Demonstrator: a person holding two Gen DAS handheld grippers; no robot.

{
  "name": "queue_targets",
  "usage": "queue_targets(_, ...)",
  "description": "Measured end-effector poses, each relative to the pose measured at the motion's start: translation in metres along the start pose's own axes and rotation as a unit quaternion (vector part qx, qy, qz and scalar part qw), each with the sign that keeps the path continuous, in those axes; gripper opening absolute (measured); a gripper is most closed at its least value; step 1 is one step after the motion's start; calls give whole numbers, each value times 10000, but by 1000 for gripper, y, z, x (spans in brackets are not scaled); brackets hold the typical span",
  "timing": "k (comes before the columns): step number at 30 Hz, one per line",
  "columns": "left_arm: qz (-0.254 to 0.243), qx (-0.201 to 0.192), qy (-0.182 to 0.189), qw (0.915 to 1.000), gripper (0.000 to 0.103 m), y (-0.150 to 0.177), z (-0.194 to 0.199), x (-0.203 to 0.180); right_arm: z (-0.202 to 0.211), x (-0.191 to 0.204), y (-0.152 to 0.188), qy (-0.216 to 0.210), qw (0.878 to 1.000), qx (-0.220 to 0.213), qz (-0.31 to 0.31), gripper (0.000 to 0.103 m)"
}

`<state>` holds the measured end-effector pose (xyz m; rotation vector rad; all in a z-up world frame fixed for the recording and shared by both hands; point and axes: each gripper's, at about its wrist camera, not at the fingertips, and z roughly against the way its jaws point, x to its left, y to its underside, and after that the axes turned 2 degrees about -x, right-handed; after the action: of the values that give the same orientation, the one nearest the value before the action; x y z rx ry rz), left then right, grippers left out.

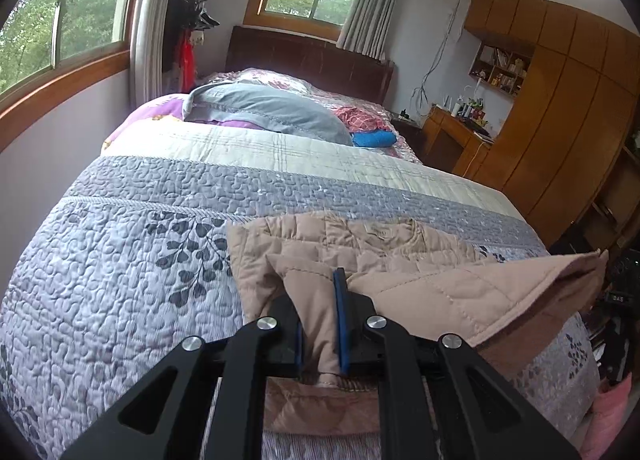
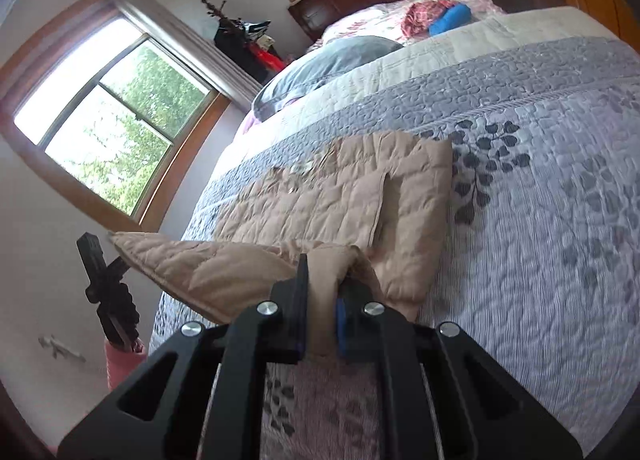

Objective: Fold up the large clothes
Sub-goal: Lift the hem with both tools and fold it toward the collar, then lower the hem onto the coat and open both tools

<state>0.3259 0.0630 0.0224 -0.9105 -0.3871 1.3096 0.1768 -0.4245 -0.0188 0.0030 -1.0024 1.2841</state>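
Quilted bed [image 1: 120, 260]: your work surface, with the tan padded garment [image 1: 360, 244] lying on its near end.
Garment: soft, puffy, light but bulky; it will sag between your grips, so hold the near hem at its corners.
Left gripper [image 1: 320, 320]: fingers pinching a hem fold.
Right gripper [image 2: 322, 300]: fingers pinching the other corner.
Views: only the right shows the folded-in sleeve [image 2: 416, 220].

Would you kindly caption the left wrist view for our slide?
Left gripper clamps a tan quilted jacket, lifting its near edge above the grey bedspread.
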Motion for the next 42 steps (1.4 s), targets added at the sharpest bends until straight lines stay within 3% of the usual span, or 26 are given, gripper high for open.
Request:
queue_targets(5, 231, 233, -187, 9993, 12, -26, -65, 16, -42, -28, -44, 93, 9991, 161, -391, 10)
queue_targets(10, 446, 642, -372, 9962, 12, -32, -127, 34, -88, -50, -74, 232, 9968, 403, -654, 10)
queue_targets(20, 904, 1336, -524, 9855, 15, -22, -208, 63, -148, -86, -98, 480, 9906, 756, -1035, 13)
queue_targets(23, 990, 1382, -437, 9845, 16, -21, -209, 66, -148, -88, -98, 372, 9907, 774, -1060, 20)
queue_targets(27, 1268, 1348, -12, 9827, 25, -27, -190, 73, -132, -88, -97, 6, 9917, 622, -1122, 39)
queue_targets(30, 1522, 1214, 329, 9803, 33, -30, -166, 81, -115, -82, -93, 136, 9947, 392, -940, 63)
queue_targets(32, 1519, 1098, 404, 9814, 41, -27, -148, 84, -102, -77, -87, 217, 9967, 252, -737, 63)
queue_targets(34, 1385, 887, 134, 9863, 51, -22, -131, 86, -95, -75, -78, 150, 9972, 267, -685, 63)
queue_targets(37, 1063, 654, -388, 9914, 52, -12, -113, 89, -95, -71, -61, 299, 9975, 388, -500, 63)
queue_targets(42, 800, 1014, -190, 9914, 52, 17, -115, 78, -113, -62, -37, 409, 9966, 684, -214, 62)
